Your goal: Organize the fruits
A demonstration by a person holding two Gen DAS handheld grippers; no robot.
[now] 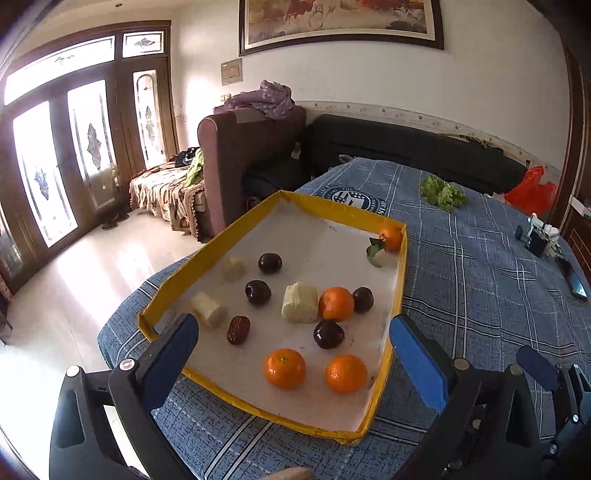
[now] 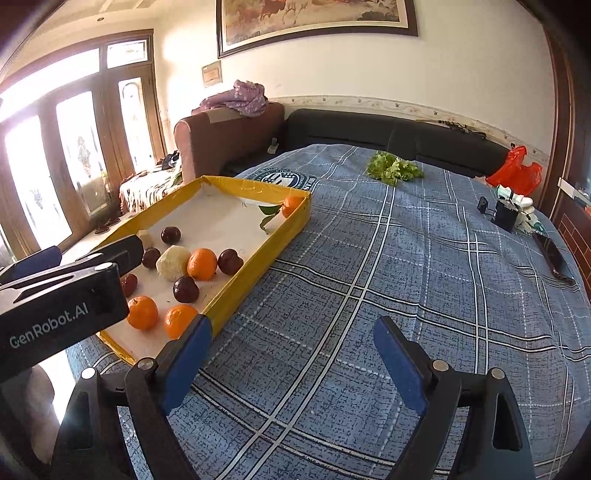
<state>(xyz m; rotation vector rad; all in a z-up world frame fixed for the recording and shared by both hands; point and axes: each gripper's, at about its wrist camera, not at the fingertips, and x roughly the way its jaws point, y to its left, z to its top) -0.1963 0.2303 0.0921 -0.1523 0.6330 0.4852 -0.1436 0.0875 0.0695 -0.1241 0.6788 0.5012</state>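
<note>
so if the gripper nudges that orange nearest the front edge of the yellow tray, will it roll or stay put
The orange looks round and sits free on the tray's flat white floor, so it would probably roll. Its skin looks smooth, so it might slip between the pads. The low yellow wall should likely stop it.

Left gripper (image 2: 55,266) hiding tray's (image 2: 258,254) near-left fruit, wall painting (image 1: 340,22) cropped

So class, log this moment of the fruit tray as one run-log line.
left tongs: open, over tray | right tongs: open, over tablecloth | oranges: four in tray | held: nothing
</note>
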